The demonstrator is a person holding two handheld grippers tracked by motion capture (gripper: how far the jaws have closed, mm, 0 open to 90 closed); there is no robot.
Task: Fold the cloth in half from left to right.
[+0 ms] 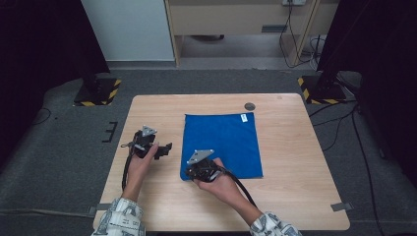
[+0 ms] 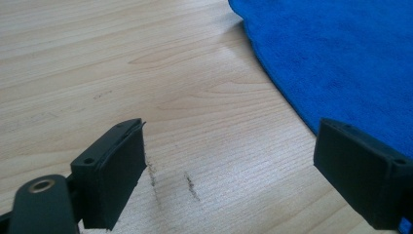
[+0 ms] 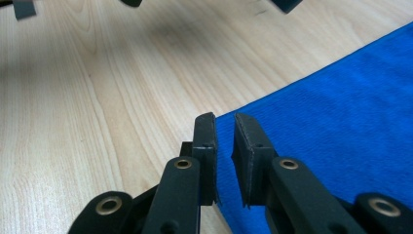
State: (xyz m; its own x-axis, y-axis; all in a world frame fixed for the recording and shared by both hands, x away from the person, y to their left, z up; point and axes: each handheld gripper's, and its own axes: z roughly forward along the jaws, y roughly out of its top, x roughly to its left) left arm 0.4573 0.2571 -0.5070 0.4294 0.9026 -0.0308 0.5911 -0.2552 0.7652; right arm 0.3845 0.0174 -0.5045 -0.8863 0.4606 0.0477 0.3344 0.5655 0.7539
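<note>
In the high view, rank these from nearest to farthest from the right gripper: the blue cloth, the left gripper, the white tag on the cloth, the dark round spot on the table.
1. Blue cloth: its near-left corner is at the right gripper.
2. Left gripper: to the left, over bare table.
3. White tag: at the cloth's far right corner.
4. Dark round spot: just beyond the tag.

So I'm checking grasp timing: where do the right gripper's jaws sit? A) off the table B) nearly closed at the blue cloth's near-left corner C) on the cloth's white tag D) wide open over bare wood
B: the right gripper has its jaws nearly together at the blue cloth's corner edge.
</note>
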